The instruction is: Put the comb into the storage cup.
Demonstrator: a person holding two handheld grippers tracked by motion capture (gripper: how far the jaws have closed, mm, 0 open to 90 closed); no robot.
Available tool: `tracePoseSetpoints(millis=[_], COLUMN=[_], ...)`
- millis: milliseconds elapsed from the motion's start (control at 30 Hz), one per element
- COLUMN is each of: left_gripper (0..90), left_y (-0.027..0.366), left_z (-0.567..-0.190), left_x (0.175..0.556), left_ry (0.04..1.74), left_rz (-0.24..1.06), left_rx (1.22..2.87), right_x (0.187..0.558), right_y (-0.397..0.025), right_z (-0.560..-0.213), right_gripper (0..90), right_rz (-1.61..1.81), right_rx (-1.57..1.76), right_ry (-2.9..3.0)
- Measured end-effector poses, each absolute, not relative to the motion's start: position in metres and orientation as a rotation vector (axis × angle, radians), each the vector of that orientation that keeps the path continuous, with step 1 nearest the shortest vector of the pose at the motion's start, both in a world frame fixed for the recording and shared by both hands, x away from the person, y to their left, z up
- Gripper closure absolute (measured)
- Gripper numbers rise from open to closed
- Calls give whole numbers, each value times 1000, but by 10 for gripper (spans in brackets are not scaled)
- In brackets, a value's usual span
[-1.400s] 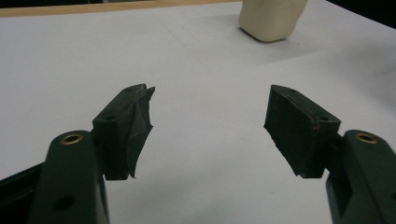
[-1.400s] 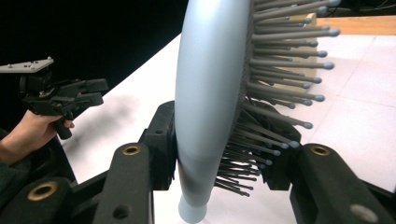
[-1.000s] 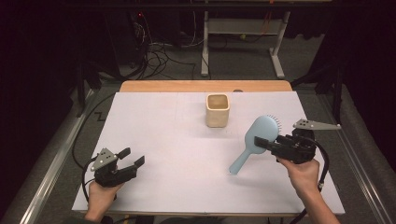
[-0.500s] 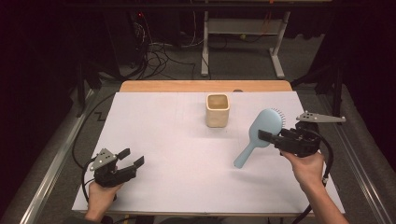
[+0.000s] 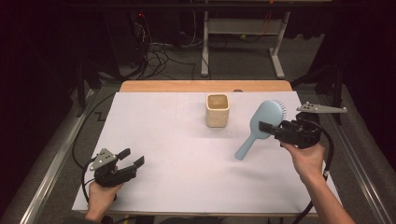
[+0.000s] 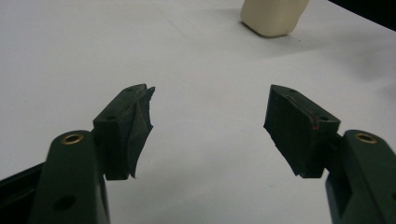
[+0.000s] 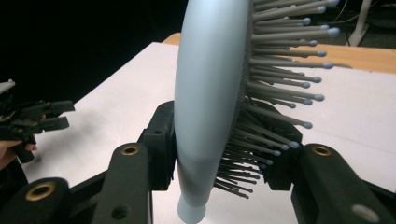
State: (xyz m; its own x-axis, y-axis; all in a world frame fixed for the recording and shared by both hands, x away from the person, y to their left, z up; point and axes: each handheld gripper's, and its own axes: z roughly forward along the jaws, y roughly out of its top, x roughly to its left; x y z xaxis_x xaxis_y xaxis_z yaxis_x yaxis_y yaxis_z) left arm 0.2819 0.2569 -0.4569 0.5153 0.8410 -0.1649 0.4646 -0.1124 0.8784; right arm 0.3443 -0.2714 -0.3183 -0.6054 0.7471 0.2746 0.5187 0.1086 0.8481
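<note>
A light blue hairbrush (image 5: 261, 125) hangs in the air over the right side of the white table, handle pointing down and left. My right gripper (image 5: 267, 129) is shut on its head, one jaw on the smooth back and one in the bristles (image 7: 275, 93); the right gripper view shows the brush (image 7: 210, 93) edge-on between the jaws. A cream square cup (image 5: 217, 110) stands upright at the table's middle back, left of the brush. My left gripper (image 5: 131, 157) rests at the front left, open with nothing between its fingers (image 6: 128, 126). The cup (image 6: 273, 16) shows far ahead of it.
The white sheet (image 5: 177, 154) covers the table, with a wooden edge (image 5: 205, 86) at the back. Metal rails run along both sides. Cables and a desk frame (image 5: 243, 42) lie on the dark floor behind the table.
My right gripper has lifted the hairbrush and carried it a little back and to the right. The left gripper has stayed in place, open.
</note>
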Motion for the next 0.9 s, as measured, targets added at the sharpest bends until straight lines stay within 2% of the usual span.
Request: tracePoseSetpoints(millis=[900], left_gripper=[324], left_y=[256], left_z=[-458], left_x=[282], left_ry=[1097], left_rz=[472], left_rx=[1768], right_x=[388], right_y=[-249], right_z=[-291], right_gripper=[554], right_rz=[1486], right_rx=[1261], right_ry=[2099])
